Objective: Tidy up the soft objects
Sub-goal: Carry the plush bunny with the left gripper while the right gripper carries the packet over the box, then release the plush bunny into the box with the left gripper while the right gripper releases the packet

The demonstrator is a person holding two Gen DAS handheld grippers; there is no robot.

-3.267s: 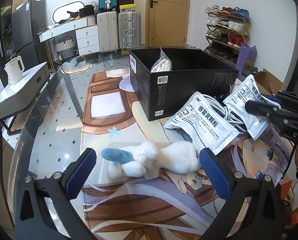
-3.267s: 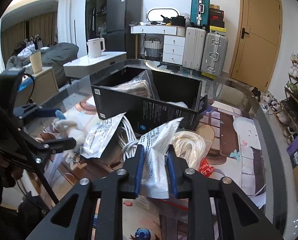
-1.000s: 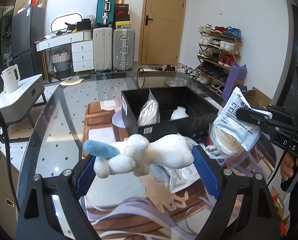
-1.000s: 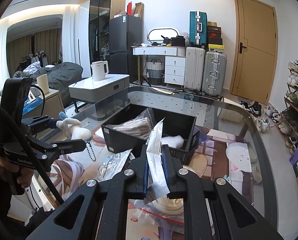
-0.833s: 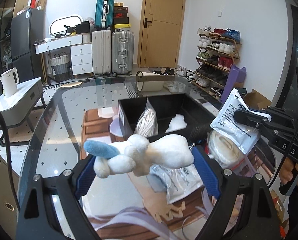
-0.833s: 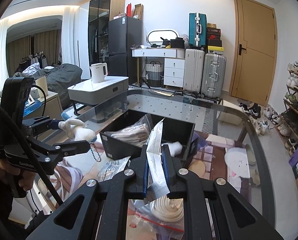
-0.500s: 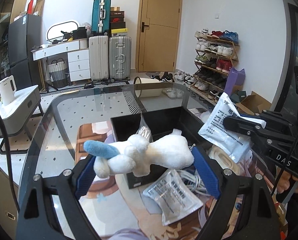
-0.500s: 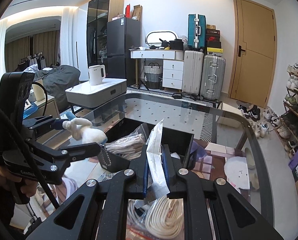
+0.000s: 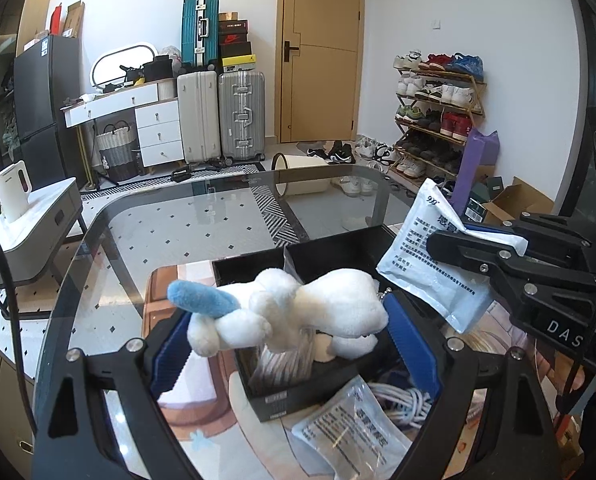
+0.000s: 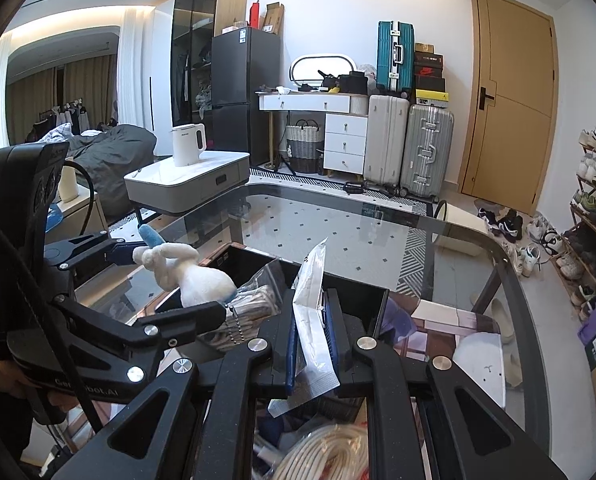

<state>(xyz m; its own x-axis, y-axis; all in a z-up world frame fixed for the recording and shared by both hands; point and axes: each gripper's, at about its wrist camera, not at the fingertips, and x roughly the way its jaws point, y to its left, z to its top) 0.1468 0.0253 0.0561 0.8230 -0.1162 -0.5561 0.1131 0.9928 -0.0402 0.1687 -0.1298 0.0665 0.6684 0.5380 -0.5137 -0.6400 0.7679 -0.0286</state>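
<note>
The white plush toy (image 9: 293, 312) conceals most of the black box (image 9: 326, 380) interior in the left wrist view; the bagged contents beneath it cannot be identified. The print on the white sachet (image 9: 434, 264) is too small to read. The right gripper (image 10: 312, 340) hides the lower part of the sachet. The coiled white cord (image 10: 330, 456) is cut off by the bottom edge.

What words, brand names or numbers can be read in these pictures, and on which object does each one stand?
"999": top corner of the white foil medicine sachet held in the right gripper; its smaller print is too small to read.
"DAS": black body of that right gripper, left wrist view; letters cut off.
"Ge…bot.AI": black body of the left gripper; partly hidden.
Labels on the black cardboard box: unreadable.
</note>
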